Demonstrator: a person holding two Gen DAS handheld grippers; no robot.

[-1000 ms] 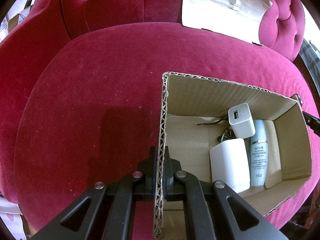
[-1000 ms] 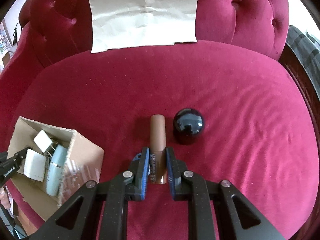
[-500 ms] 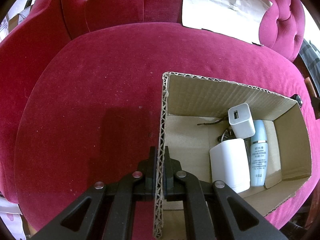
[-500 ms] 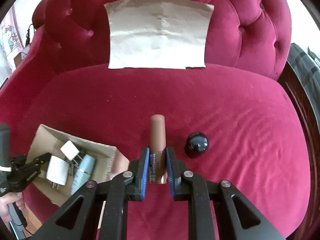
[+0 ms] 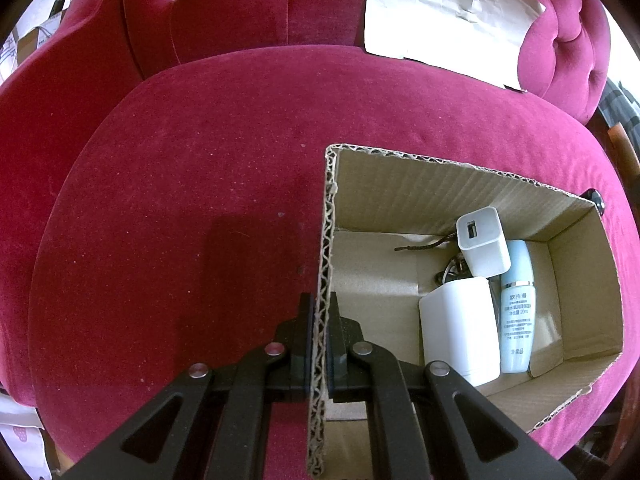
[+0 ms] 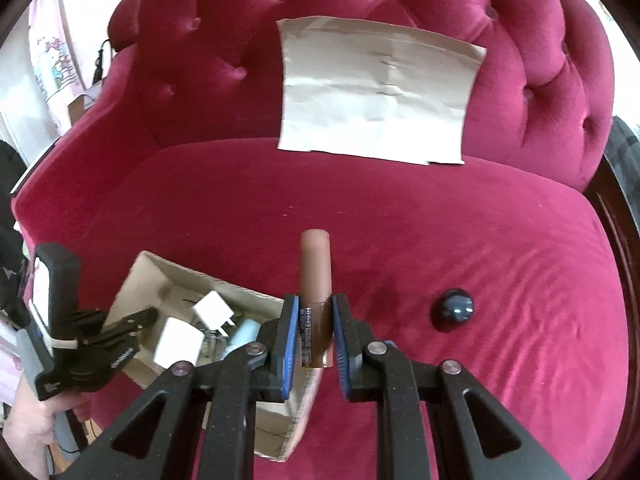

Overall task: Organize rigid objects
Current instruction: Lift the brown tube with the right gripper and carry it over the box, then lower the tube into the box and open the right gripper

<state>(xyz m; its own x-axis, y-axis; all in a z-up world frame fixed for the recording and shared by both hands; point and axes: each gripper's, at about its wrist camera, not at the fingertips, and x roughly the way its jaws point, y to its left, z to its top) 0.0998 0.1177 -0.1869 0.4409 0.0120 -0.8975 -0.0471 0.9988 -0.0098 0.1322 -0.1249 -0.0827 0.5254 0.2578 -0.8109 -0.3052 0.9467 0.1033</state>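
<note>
My left gripper (image 5: 319,312) is shut on the left wall of an open cardboard box (image 5: 400,184) on the red sofa seat. The box holds a white USB charger (image 5: 482,246), a white block (image 5: 460,328) and a pale blue bottle (image 5: 518,312). My right gripper (image 6: 314,316) is shut on a brown tube (image 6: 316,276) and holds it in the air, above the box's right edge (image 6: 188,276). The left gripper (image 6: 120,330) shows in the right wrist view at the box's left wall. A dark ball (image 6: 454,309) lies on the seat to the right.
A creased sheet of brown paper (image 6: 376,96) leans on the tufted sofa back (image 6: 200,64). The sofa's dark wooden edge (image 6: 624,236) runs along the right. Red velvet seat (image 5: 180,200) stretches left of the box.
My right gripper has lifted the brown tube off the seat and moved it up and left toward the box. The ball stays on the seat. The left gripper has not moved.
</note>
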